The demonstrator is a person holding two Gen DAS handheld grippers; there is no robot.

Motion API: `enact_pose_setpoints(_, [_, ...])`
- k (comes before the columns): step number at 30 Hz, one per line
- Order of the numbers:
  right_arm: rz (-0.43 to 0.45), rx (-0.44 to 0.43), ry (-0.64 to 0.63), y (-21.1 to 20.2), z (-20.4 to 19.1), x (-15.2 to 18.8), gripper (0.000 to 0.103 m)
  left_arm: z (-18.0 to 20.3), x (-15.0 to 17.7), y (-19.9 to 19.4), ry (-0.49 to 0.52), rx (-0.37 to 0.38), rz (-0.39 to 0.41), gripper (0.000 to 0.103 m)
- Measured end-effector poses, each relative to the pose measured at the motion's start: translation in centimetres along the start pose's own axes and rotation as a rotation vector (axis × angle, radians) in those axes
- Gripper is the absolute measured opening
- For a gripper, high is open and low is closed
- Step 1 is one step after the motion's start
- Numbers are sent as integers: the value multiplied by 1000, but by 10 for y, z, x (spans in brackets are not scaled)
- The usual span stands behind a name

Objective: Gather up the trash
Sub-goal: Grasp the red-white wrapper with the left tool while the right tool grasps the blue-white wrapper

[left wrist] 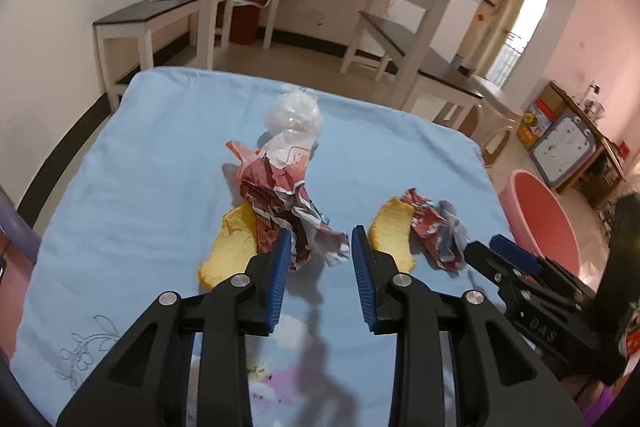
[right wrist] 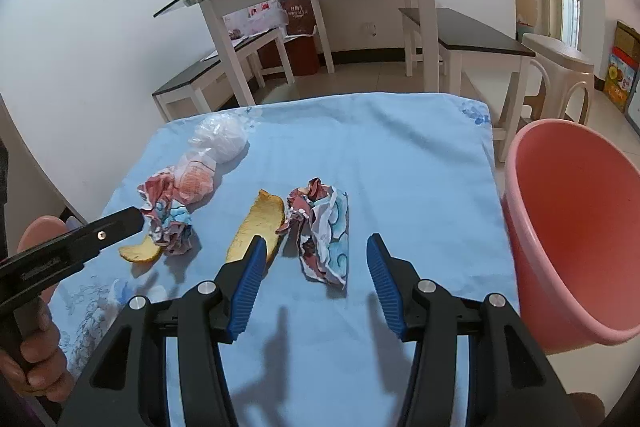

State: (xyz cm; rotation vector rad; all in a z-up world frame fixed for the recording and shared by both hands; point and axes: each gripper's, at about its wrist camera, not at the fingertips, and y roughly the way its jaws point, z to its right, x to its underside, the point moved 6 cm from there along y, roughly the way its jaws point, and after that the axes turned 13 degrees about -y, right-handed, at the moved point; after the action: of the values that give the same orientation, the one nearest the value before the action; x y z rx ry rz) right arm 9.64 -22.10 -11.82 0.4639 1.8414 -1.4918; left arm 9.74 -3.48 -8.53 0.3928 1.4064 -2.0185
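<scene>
Left tongs (left wrist: 320,251) angled down, jaws parted, empty, right tongs (right wrist: 316,263) likewise, jaws wider

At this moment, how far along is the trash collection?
Nothing looks done: the visible part of the pink bin is empty. In hand: nothing; left gripper and right gripper are open over crumpled wrappers. Both peels and the plastic bag remain.

Trash scattered on blue cloth (right wrist: 380,155), places given from pink bin (right wrist: 576,227) at cloth's right edge.
Nearest bin: crumpled wrapper (right wrist: 324,231), red, white, pale blue, lying flat.
Touching its far side: yellow peel (right wrist: 260,227), curved, inner face up.
Farther off: second wrapper (right wrist: 170,215), crushed, second peel (right wrist: 140,251) partly under it.
Farthest: orange-printed bag (right wrist: 197,179), then clear plastic wad (right wrist: 224,139), touching.
</scene>
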Motion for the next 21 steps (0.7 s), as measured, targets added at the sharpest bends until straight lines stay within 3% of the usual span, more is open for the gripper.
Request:
enact_pose_setpoints(9, [-37,-23,8,21,4,2,52,-8,2,24,-7,-80,-1,31])
enact_pose_setpoints(11, [-48,-35,19,26,6,5,52,-12,3,23,-4,-86,10,25])
enact_pose_setpoints(12, [-51,-39,22,27,6,5,52,-13,4,22,-1,-88,12,17])
enact_pose_setpoints(15, [-64,-50,22,31,5,6,50,-16,6,19,1,-80,14,8])
enact_pose_setpoints(16, [-66,-51,20,32,4,6,48,-16,6,17,4,-76,16,8])
enact_pose_setpoints(21, [-92,-27,8,37,3,6,15,-15,8,5,17,-44,35,7])
